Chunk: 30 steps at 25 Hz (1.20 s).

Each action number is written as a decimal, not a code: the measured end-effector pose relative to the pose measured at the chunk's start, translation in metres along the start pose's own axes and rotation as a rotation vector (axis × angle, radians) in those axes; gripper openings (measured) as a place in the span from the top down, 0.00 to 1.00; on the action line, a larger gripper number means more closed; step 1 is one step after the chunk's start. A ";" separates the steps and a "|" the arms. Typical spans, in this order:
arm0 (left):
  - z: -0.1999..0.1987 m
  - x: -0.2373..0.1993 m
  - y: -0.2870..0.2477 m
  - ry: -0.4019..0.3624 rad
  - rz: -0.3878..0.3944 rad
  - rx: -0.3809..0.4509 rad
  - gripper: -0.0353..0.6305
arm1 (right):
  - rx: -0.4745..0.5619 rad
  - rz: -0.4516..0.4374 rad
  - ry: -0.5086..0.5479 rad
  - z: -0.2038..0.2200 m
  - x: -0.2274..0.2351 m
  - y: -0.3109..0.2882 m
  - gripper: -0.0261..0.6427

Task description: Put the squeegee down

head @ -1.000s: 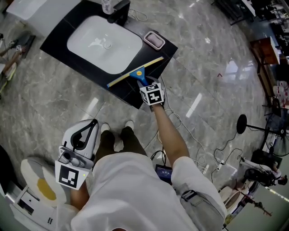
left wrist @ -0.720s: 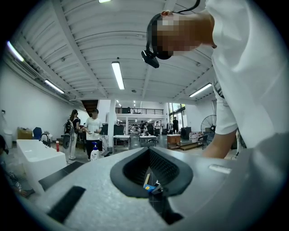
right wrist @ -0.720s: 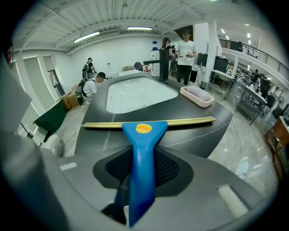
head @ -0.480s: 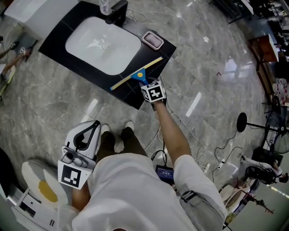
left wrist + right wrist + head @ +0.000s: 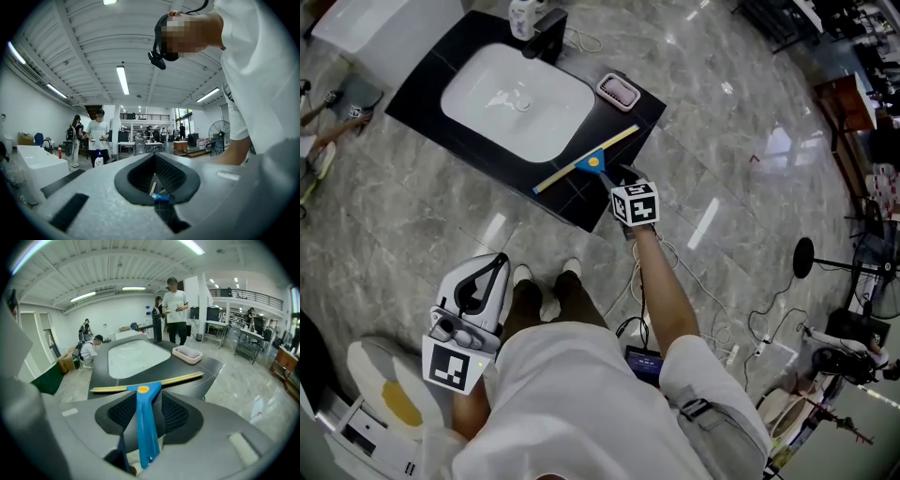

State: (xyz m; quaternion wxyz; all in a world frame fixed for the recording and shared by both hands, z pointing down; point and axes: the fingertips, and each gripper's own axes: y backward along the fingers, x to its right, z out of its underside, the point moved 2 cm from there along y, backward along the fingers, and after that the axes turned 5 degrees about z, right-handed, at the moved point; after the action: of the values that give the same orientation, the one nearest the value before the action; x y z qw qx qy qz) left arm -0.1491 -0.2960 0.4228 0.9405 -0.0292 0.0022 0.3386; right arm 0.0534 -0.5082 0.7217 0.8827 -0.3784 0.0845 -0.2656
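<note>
The squeegee (image 5: 586,161), with a yellow blade and a blue handle, lies flat on the black counter (image 5: 581,202) in front of the white basin (image 5: 516,103). My right gripper (image 5: 616,178) sits just behind it at the counter's near corner, angled down. In the right gripper view the blue handle (image 5: 146,423) runs between the jaws of the right gripper (image 5: 149,401); they are opening, with a gap on each side of it. My left gripper (image 5: 492,258) hangs by my hip, away from the counter. Its tips (image 5: 153,157) look closed with nothing held.
A pink soap dish (image 5: 619,91) stands at the counter's far right corner, and a bottle (image 5: 523,14) beside a dark tap at its back edge. Cables trail on the marble floor by my feet. Several people stand beyond the counter (image 5: 176,310).
My right gripper has drawn back from the counter toward me and lifted a little, and its jaws have spread off the handle. The squeegee stays on the counter. The left gripper has not moved.
</note>
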 end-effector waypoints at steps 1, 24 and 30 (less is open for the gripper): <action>0.000 -0.001 0.001 -0.002 -0.002 0.003 0.94 | 0.043 -0.004 -0.019 -0.007 0.001 0.012 0.69; -0.034 0.026 -0.004 -0.045 0.116 0.088 0.94 | 0.765 -0.080 0.066 -0.122 -0.122 0.342 0.95; -0.037 0.029 -0.008 -0.036 0.142 0.105 0.94 | 0.782 -0.101 0.073 -0.125 -0.136 0.347 0.95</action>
State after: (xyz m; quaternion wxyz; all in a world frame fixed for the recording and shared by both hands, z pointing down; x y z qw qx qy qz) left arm -0.1210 -0.2862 0.3861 0.9142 0.0263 0.0052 0.4043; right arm 0.0358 -0.3150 0.3796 0.9424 -0.0075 -0.0106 -0.3343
